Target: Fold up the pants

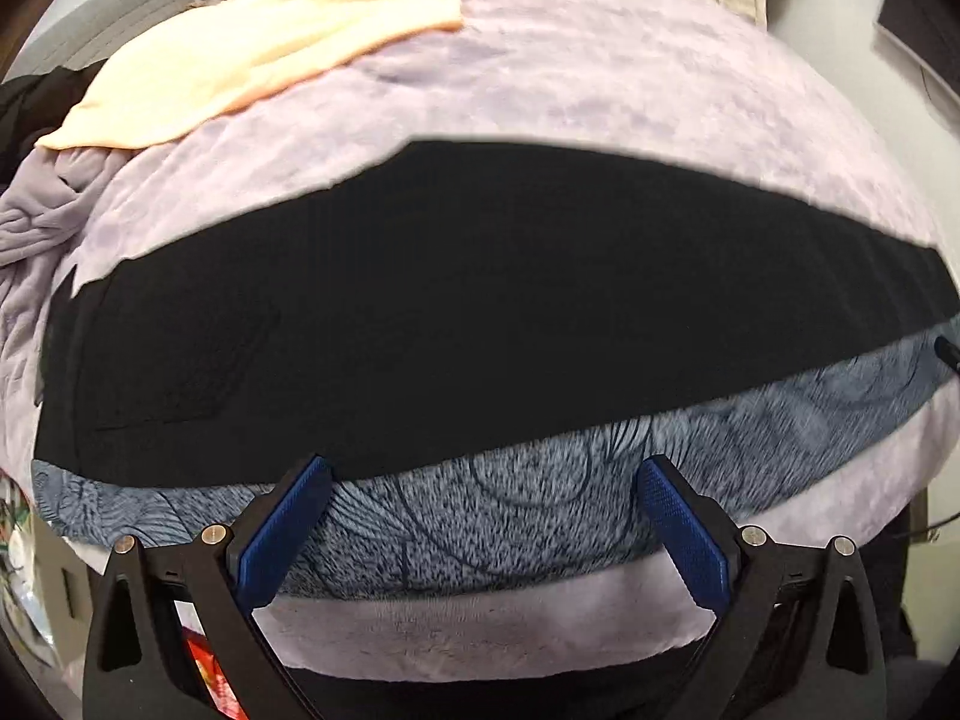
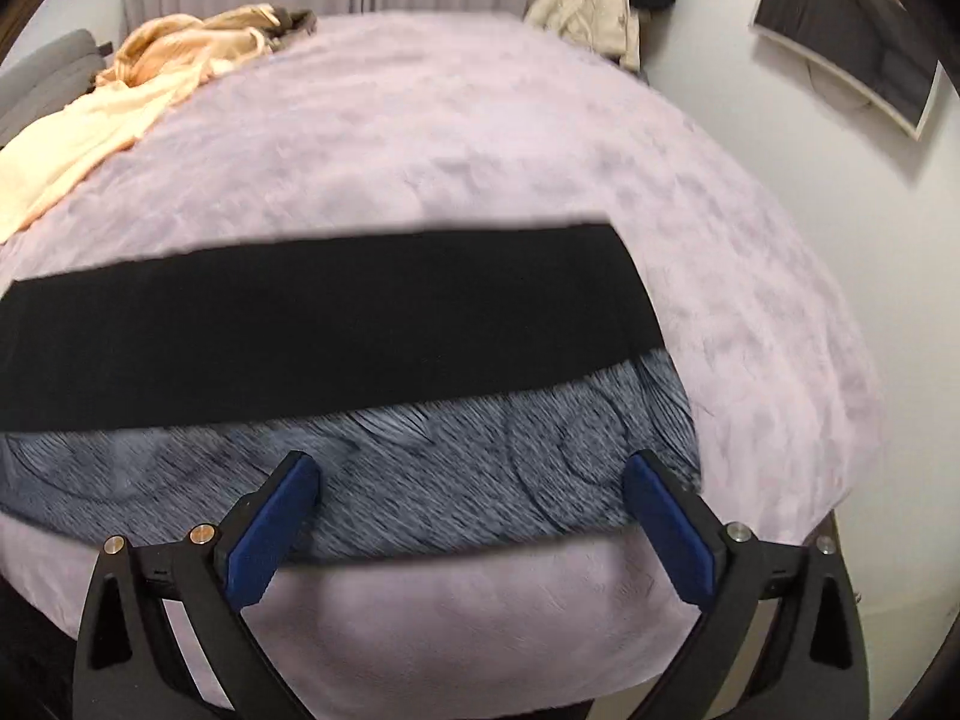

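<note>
Black pants (image 1: 420,312) lie flat and lengthwise across the lilac bed, one leg over the other, with a back pocket showing at the left. In the right wrist view the pants (image 2: 324,324) end in a straight hem at the right. They rest partly on a grey-blue patterned cloth (image 1: 528,510), which also shows in the right wrist view (image 2: 456,480). My left gripper (image 1: 483,504) is open and empty, just short of the pants' near edge. My right gripper (image 2: 471,498) is open and empty over the patterned cloth.
The lilac plush bedspread (image 2: 480,138) covers the bed. A cream garment (image 1: 252,54) and crumpled peach fabric (image 2: 186,42) lie at the far left. A beige jacket (image 2: 594,12) hangs at the far right by a white wall. The bed's near edge (image 1: 480,630) is below the grippers.
</note>
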`<action>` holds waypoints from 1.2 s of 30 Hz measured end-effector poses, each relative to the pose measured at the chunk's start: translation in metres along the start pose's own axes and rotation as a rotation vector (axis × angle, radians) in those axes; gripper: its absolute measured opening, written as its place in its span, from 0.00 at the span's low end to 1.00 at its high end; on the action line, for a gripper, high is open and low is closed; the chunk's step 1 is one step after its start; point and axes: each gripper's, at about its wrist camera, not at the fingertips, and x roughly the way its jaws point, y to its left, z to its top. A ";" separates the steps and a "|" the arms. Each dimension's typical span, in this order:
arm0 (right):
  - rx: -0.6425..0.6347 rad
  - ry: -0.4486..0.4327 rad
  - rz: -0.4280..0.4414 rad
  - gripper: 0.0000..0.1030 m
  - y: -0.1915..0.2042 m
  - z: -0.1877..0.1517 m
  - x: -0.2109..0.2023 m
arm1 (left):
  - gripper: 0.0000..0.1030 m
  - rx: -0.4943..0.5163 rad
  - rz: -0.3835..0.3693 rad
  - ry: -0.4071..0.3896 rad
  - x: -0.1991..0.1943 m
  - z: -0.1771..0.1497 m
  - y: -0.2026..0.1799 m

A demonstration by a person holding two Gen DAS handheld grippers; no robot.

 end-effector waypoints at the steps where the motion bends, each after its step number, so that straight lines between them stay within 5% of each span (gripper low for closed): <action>1: -0.012 -0.032 0.038 0.99 0.011 0.005 -0.005 | 1.00 -0.012 -0.021 -0.021 -0.004 0.001 -0.003; 7: -0.163 -0.092 0.248 0.99 0.115 0.044 0.007 | 1.00 -0.074 -0.013 -0.026 0.029 0.056 -0.023; 11: -0.295 -0.020 0.202 0.99 0.158 0.044 0.041 | 1.00 -0.067 0.050 0.026 0.056 0.068 -0.023; 18: -0.016 0.013 0.071 0.99 0.037 0.068 0.076 | 1.00 -0.120 0.043 0.022 0.067 0.075 0.000; 23: 0.006 0.021 0.044 0.99 -0.013 0.072 0.084 | 1.00 -0.140 0.062 0.023 0.068 0.075 -0.001; 26: -0.006 0.025 -0.010 0.99 0.006 0.071 0.070 | 1.00 -0.132 0.098 0.015 0.059 0.071 -0.008; 30: -0.047 -0.019 0.167 0.99 0.069 0.058 0.042 | 1.00 -0.043 0.061 0.005 0.047 0.050 -0.039; 33: -0.189 -0.009 0.236 0.99 0.131 0.036 0.035 | 1.00 0.023 0.117 -0.031 0.042 0.038 -0.044; 36: -0.274 -0.042 0.178 1.00 0.159 0.016 0.043 | 1.00 -0.034 0.133 -0.011 0.041 0.034 -0.016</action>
